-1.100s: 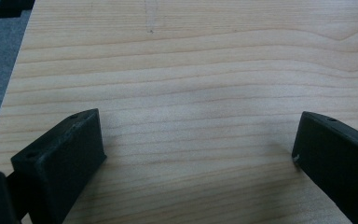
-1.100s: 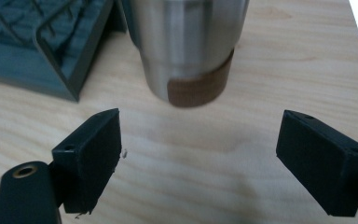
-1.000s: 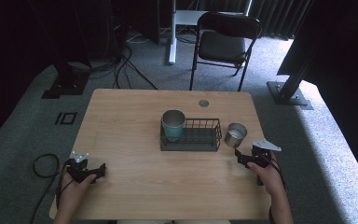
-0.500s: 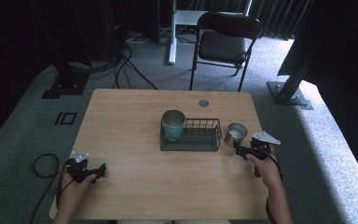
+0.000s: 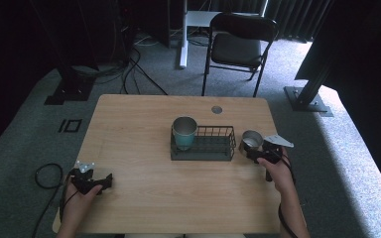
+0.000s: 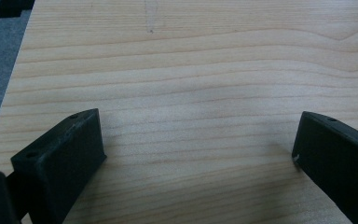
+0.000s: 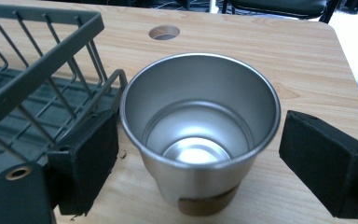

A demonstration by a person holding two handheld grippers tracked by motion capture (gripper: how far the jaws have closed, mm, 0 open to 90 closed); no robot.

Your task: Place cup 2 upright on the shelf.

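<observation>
The shiny stainless-steel cup (image 7: 199, 135) stands upright on the light wooden table (image 5: 144, 124), mouth up, long axis vertical, just beside the right end of the dark wire rack (image 5: 203, 144). My right gripper (image 7: 198, 161) is wide open, one jaw on each side of the cup, neither pressing it. My left gripper (image 6: 198, 154), well apart from the rack, is open and empty.

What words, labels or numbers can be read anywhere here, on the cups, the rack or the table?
None can be read.
Steel cup: bare metal; the brown patch at its base carries no legible print.
Teal cup: no marking visible, too small to tell.
Wire rack: no label.
Table: wood grain, no writing.
Right gripper and left gripper: plain black jaws, no text.
</observation>
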